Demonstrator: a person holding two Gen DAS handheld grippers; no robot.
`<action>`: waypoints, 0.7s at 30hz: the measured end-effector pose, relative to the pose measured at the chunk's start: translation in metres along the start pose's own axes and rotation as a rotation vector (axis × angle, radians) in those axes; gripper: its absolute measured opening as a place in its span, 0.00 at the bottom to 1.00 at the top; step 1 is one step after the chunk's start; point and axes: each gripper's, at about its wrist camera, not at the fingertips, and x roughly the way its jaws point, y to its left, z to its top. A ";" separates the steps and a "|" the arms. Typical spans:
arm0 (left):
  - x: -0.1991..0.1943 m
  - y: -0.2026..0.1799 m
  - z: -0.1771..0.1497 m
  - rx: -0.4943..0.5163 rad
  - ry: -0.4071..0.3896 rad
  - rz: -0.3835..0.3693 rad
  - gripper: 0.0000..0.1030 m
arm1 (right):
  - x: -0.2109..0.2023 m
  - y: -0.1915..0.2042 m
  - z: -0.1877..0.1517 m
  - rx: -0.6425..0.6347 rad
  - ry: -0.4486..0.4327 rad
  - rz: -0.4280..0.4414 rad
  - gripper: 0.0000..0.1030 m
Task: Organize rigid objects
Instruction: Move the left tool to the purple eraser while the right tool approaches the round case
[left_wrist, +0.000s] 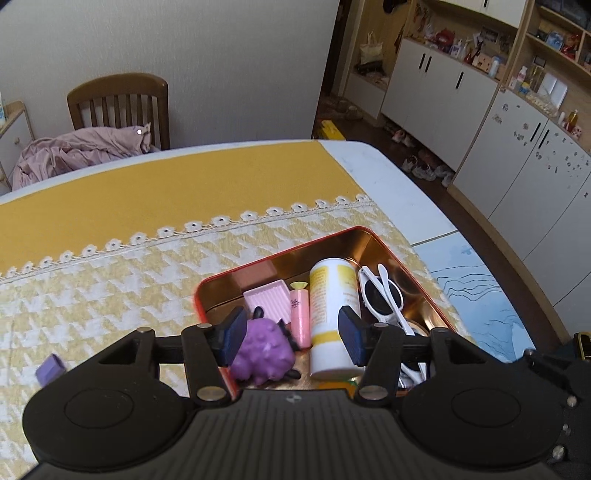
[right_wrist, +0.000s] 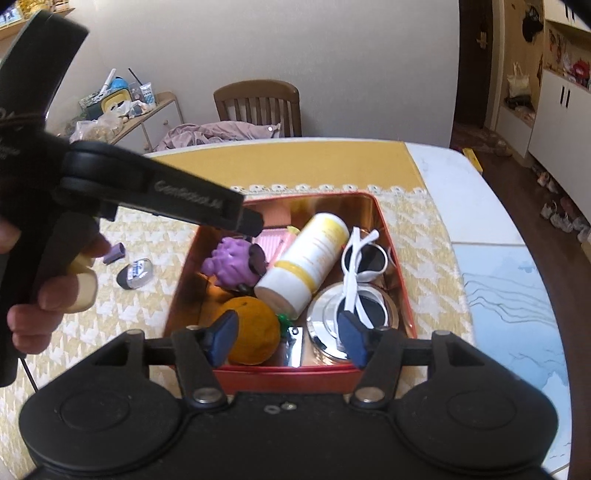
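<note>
Red-rimmed tin box (right_wrist: 391, 236) w/ a gold inside is sitting on the yellow houndstooth tablecloth (left_wrist: 110, 288), near the table's right edge. Inside it: a white-and-yellow bottle (right_wrist: 310, 258) is lying tilted across the middle; white sunglasses (right_wrist: 364, 258) are lying along the right wall, partly over a shiny round metal lid (right_wrist: 325, 325) at the near right corner. A purple bumpy toy (right_wrist: 231, 260) is lying by the left wall, an orange (right_wrist: 255, 328) is sitting at the near left corner. A pink ridged tray (left_wrist: 267, 299) and a pink tube (left_wrist: 300, 314) are resting toward the far wall, just beside the bottle.

Left gripper (left_wrist: 293, 334) is hovering over the box w/ jaws apart, nothing clamped; the toy and the bottle's base are showing between its pads from the left wrist cam, pads not pressing on either. Right gripper (right_wrist: 286, 334) is hanging over the near wall, jaws apart too, gripping nothing; the orange and metal lid are showing in the gap.

Outside the box, on the cloth toward the left edge: a small purple block (right_wrist: 114, 254), a dark pebble-like item w/ a blue-white label (right_wrist: 136, 275). A person's hand (right_wrist: 40, 295) is gripping the left tool's handle in the right wrist view.
</note>
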 end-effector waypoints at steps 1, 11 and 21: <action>-0.005 0.003 -0.002 -0.002 -0.006 -0.001 0.52 | -0.002 0.003 0.000 -0.004 -0.004 -0.003 0.61; -0.057 0.028 -0.028 0.000 -0.074 0.010 0.68 | -0.023 0.031 0.000 0.002 -0.027 -0.018 0.82; -0.091 0.072 -0.054 0.009 -0.097 0.024 0.72 | -0.030 0.062 -0.009 0.037 -0.042 -0.061 0.95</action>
